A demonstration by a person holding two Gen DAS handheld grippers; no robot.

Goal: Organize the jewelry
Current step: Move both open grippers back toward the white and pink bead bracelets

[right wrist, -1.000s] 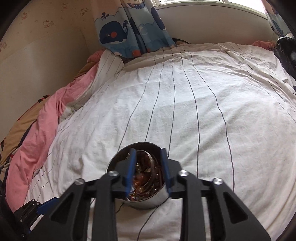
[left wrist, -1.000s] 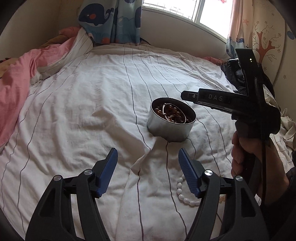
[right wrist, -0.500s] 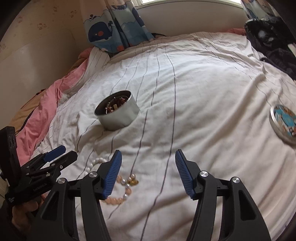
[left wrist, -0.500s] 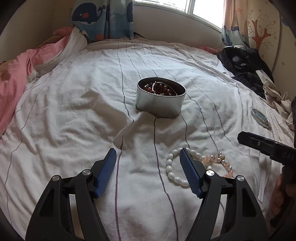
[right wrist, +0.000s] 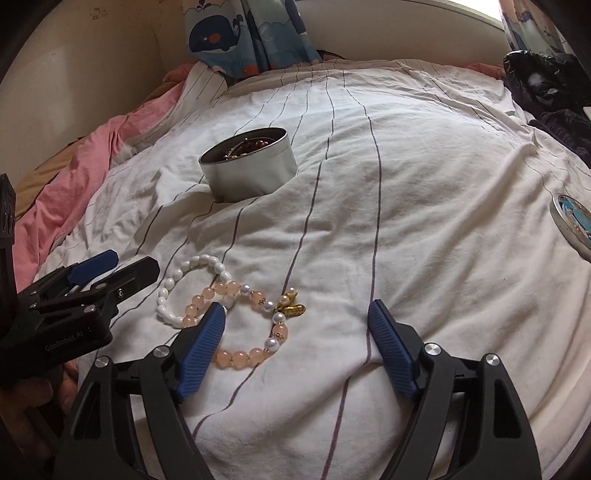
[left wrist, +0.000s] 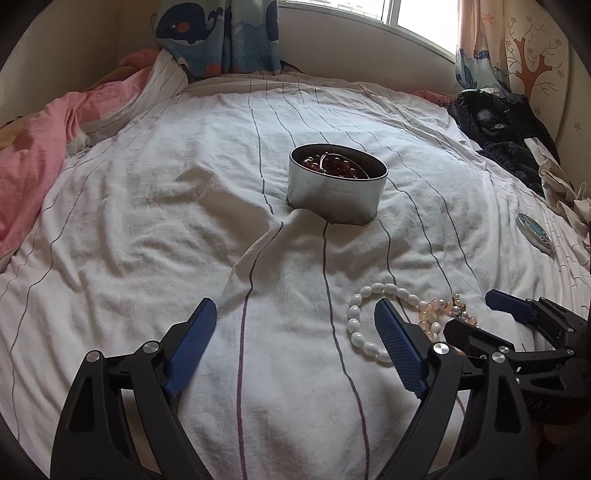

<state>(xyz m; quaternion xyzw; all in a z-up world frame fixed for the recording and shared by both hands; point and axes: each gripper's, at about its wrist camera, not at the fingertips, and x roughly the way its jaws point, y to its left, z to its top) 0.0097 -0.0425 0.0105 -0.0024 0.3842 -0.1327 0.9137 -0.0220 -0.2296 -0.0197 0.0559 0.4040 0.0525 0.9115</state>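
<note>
A round metal tin (left wrist: 336, 184) holding dark red beads and a metal bangle sits mid-bed; it also shows in the right wrist view (right wrist: 249, 166). A white bead bracelet (left wrist: 364, 325) (right wrist: 173, 284) and a pink bead bracelet with a gold charm (right wrist: 255, 321) (left wrist: 439, 314) lie overlapped on the striped sheet. My left gripper (left wrist: 291, 347) is open and empty, its right finger beside the white bracelet. My right gripper (right wrist: 295, 343) is open and empty, low over the pink bracelet, its left finger touching or just over the beads.
The tin's lid (right wrist: 572, 218) (left wrist: 535, 232) lies on the sheet to the right. Dark clothes (left wrist: 498, 125) are heaped at the far right. A pink duvet (left wrist: 40, 144) is bunched along the left. Whale curtains (left wrist: 218, 33) hang at the back wall.
My right gripper left the tin, opened, and came down over the pink bracelet. My left gripper drew back and turned, so both bracelets are now close in front.
</note>
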